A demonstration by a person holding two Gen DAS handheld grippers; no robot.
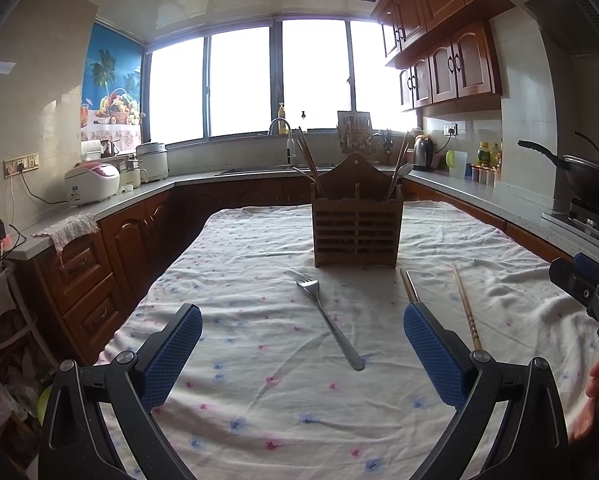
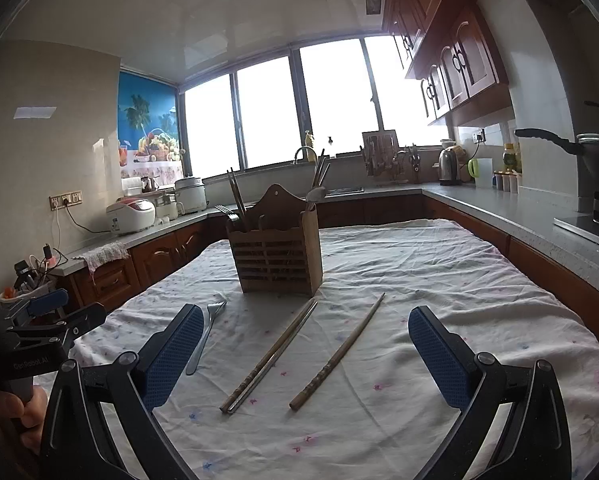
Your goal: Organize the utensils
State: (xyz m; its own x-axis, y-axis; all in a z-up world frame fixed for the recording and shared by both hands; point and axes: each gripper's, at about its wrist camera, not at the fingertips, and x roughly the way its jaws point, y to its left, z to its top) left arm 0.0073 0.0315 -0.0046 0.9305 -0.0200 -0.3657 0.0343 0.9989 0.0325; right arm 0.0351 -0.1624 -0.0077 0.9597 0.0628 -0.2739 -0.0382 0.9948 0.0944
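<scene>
Here, left hand-held gripper (image 1: 302, 344) wide open above silver metal fork (image 1: 329, 322), right hand-held gripper (image 2: 305, 344) wide open over three wooden and metal chopsticks (image 2: 269, 356), slatted wooden utensil holder (image 2: 277, 256) behind, on flowered white cloth (image 2: 419, 280).

Both wrist cameras are looking forward along spread blue-padded fingers, low over the floral white tablecloth (image 1: 259, 400), sharing the slatted wooden utensil holder (image 2: 277, 256) ahead.

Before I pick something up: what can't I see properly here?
- Holder contents: both views, slatted walls hide the lower parts of the utensils inside.
- Paired chopsticks: left view, claw finger covers most of them.
- Fork handle: right view, partly behind claw finger.
- Countertop items: too small.
</scene>
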